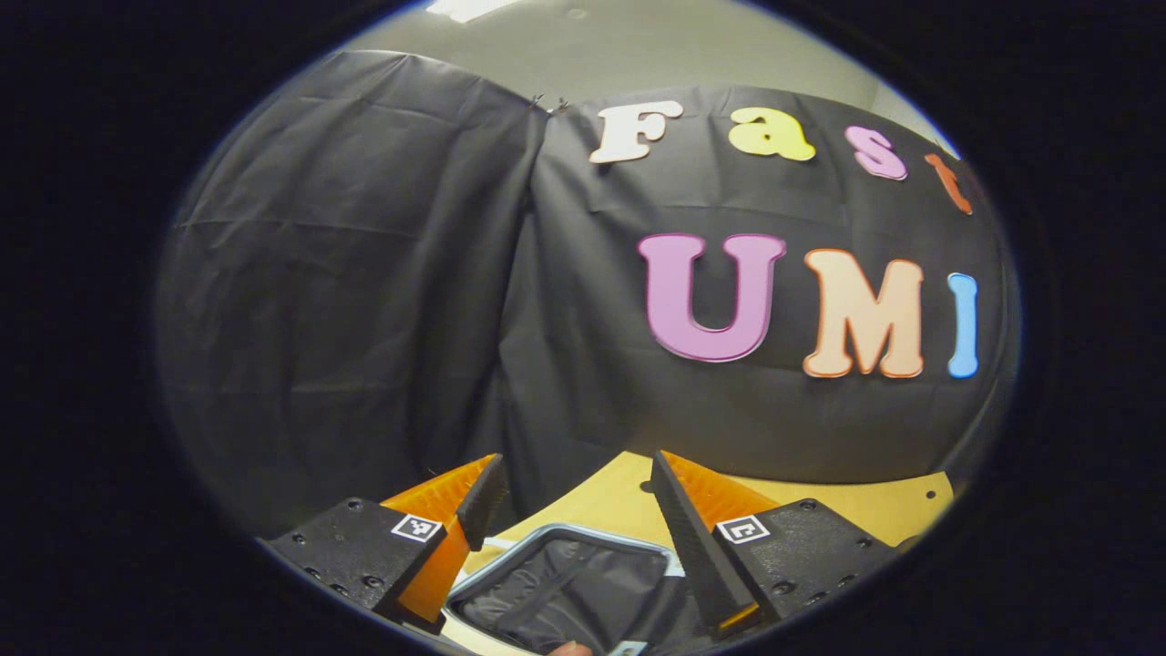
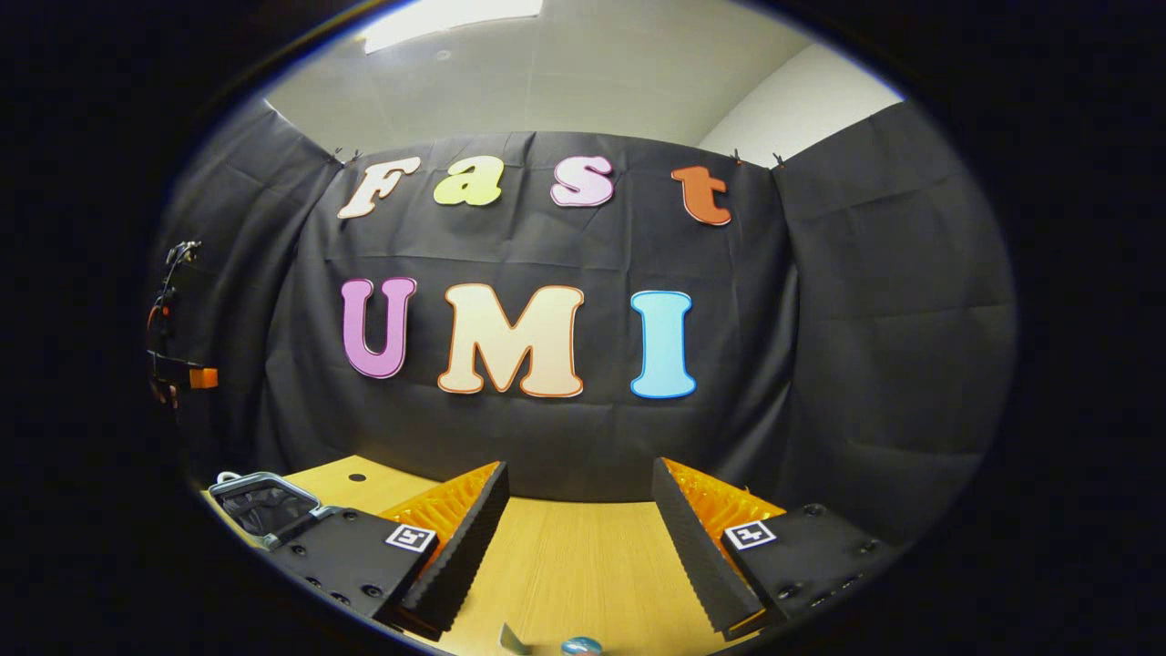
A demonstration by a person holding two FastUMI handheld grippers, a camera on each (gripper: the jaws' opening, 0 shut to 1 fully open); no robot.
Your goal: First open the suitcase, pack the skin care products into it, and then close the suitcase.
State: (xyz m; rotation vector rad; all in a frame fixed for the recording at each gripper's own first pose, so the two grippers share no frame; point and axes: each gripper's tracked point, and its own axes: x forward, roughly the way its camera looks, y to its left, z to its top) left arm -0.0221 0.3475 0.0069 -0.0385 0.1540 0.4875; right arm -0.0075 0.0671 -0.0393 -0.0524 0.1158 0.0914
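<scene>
- Near the desk's (image 2: 565, 565) left edge, in the right gripper view, sits the suitcase (image 2: 260, 503) — lid already up, dark lining showing inside a pale rim.
- Left gripper (image 1: 583, 510) hangs above that suitcase (image 1: 569, 583); fingers spread wide, nothing between them. Case interior shows in the gap.
- Right gripper (image 2: 578, 538) is over bare desk towards the front edge; also wide apart, holding nothing.
- At the desk's front edge, two small items peek in: a small round blue thing (image 2: 581, 646) and a pale thin piece (image 2: 513, 638) just beside it. Probably skin care products, but too cropped to be sure.
- Handling guess: small jars or tubes — light, rigid, likely smooth plastic or glass, so slippery and prone to rolling or tipping. Grip across the body at mid-height, squarely, not on a cap.
- Suitcase: shell looks stiff, lining soft. Lid should swing easily; push on the rim near its free edge to close, not on the fabric.
</scene>
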